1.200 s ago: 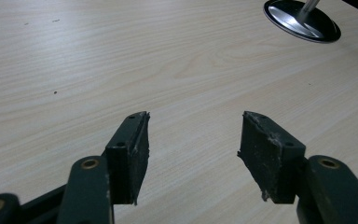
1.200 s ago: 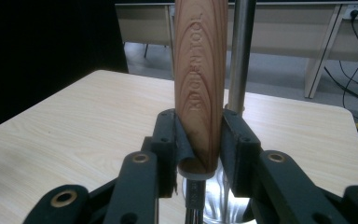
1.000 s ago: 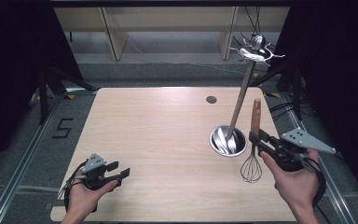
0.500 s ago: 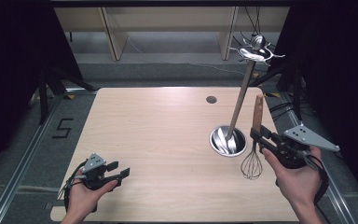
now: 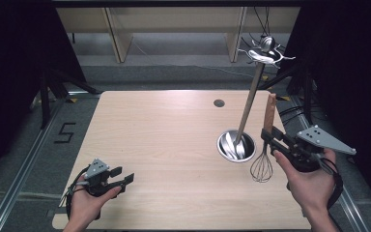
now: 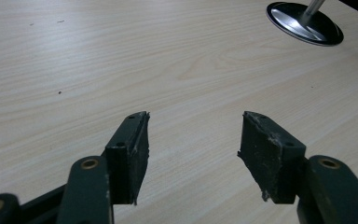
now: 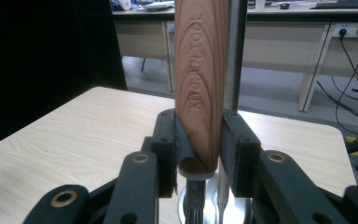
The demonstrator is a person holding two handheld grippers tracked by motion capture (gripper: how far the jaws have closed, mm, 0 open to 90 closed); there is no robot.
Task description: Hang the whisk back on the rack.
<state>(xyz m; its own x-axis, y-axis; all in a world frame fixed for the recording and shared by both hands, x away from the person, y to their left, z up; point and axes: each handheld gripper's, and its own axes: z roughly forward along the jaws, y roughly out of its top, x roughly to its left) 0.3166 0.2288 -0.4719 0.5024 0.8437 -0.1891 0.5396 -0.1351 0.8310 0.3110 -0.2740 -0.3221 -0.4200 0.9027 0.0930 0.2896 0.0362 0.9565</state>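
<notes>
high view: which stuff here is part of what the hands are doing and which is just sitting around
In use:
- wire whisk with a wooden handle, held upright
- right gripper, shut on its handle
- tall steel utensil stand with a round base and hooks on top, right beside the whisk

Idle:
- left gripper, open and holding nothing
- small dark round hole in the pale wooden table

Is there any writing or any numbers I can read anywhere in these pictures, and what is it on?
"KITCHEN TOOL": pressed lengthwise into the whisk's wooden handle, which the right gripper clamps; the first letters are faint, so that word is partly a guess.
"5": dark figure on the grey floor left of the table, seen in the high view.
Nothing else is readable.
</notes>
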